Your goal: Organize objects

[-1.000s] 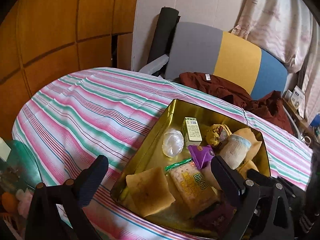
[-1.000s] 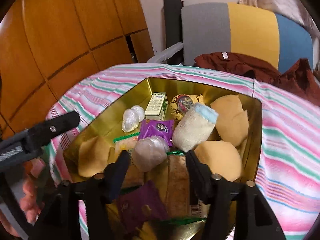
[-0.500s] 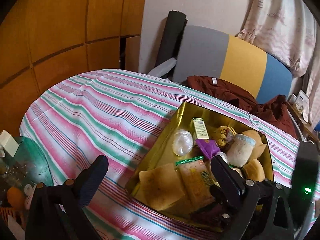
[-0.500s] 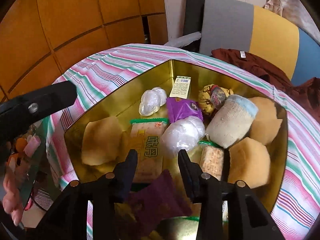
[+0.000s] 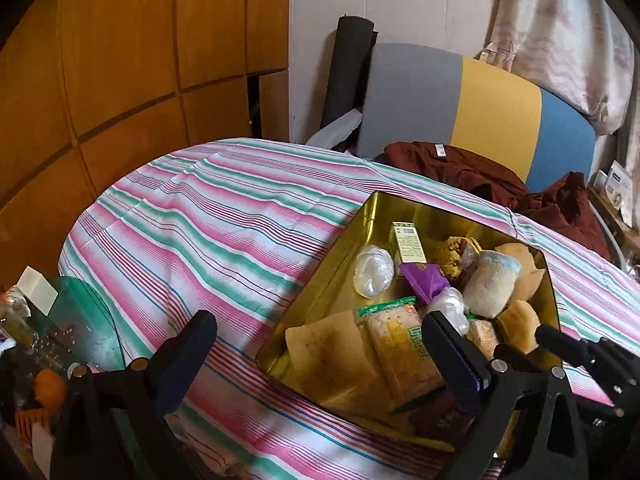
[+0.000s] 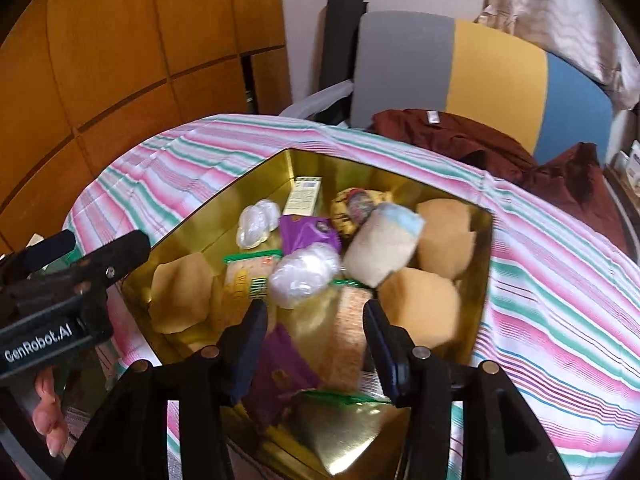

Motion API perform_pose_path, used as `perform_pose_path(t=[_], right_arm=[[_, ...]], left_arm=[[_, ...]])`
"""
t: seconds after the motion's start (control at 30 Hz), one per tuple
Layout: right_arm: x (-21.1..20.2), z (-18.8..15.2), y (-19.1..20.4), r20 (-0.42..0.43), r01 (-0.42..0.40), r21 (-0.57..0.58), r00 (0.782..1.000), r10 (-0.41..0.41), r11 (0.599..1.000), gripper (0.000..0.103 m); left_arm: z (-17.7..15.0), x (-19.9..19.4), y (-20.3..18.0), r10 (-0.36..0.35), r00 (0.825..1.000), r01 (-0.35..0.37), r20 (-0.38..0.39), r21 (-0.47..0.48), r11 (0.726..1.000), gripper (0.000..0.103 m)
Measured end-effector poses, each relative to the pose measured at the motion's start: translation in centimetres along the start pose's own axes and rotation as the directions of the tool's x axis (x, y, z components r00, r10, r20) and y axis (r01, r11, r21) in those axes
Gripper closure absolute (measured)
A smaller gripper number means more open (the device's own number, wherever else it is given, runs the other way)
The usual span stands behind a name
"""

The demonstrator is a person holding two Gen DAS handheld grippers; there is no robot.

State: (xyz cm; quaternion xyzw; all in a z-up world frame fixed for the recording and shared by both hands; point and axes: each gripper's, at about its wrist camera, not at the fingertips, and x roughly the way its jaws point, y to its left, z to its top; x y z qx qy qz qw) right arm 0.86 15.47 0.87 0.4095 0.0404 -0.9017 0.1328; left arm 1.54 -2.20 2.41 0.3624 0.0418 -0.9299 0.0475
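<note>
- The right claw [image 6: 314, 344] hangs released over the near end of a gold tin [image 6: 482, 280], its two dark fingers [image 6: 248, 344] spread apart with nothing between them.
- Just ahead of those fingers lies a clear plastic-wrapped bundle [image 6: 304, 270], with a purple snack packet [image 6: 280, 376] under the left finger and a brown wafer pack [image 6: 350, 336] beneath the gap.
- The left claw [image 5: 316, 354] is also released, fingers wide; its right finger sits over the tin's near corner, its left finger over the striped tabletop [image 5: 208, 220].
- Seen from the left wrist, the tin holds a green-edged cracker pack [image 5: 400, 354] beside a tan flat cake [image 5: 328, 356], both close to the near wall.
- Further in sit a second clear wrapped piece [image 5: 374, 270], a small green-and-white carton [image 5: 408, 244], a folded purple wrapper [image 5: 426, 280] and a pale cylindrical roll with a blue end [image 5: 494, 282] lying tilted.
- Round tan buns [image 6: 420, 306] fill the tin's right side.
- The tin rests on the pink, green and white striped cloth; behind it a dark red garment [image 5: 480, 176] is heaped at the cloth's far edge, in front of a grey, yellow and blue panel [image 5: 496, 116].
- Wooden wall panels [image 5: 120, 60] rise at the left.
</note>
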Motion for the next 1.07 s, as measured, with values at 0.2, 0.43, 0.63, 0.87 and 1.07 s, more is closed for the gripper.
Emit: perform_pose_path(t=[0.2,0.43,0.63,0.87,1.07], right_arm=[[-1.9,0.4,-0.5,0.029,0.109,0.041,0.994,-0.11,0.993,0.038],[-2.9,0.8,-1.0,0.002,0.205,0.108,0.979,-0.206,0.973,0.036],[-3.1,0.7,-1.1,0.004,0.193,0.136,0.981,-0.195,0.972,0.036],[-2.8,0.7,-1.0,0.002,0.204,0.132,0.979,-0.206,0.97,0.036],[-2.4,0.7,-1.2,-0.005,0.21,0.134,0.977,-0.211,0.968,0.036]], left_arm=[[-0.6,-0.7,-0.8,0.016,1.0,-0.016,-0.009,0.031,0.999,0.0],[-0.7,-1.4,-1.4,0.031,0.999,-0.029,-0.029,0.051,0.998,0.0],[-0.4,-2.0,-1.1,0.031,0.999,-0.03,-0.037,0.037,0.999,0.0],[-0.5,-1.5,-0.7,-0.004,0.996,0.005,-0.091,0.015,1.0,0.0],[-0.8,-1.1,-0.9,0.014,0.995,-0.013,-0.099,0.015,1.0,0.0]])
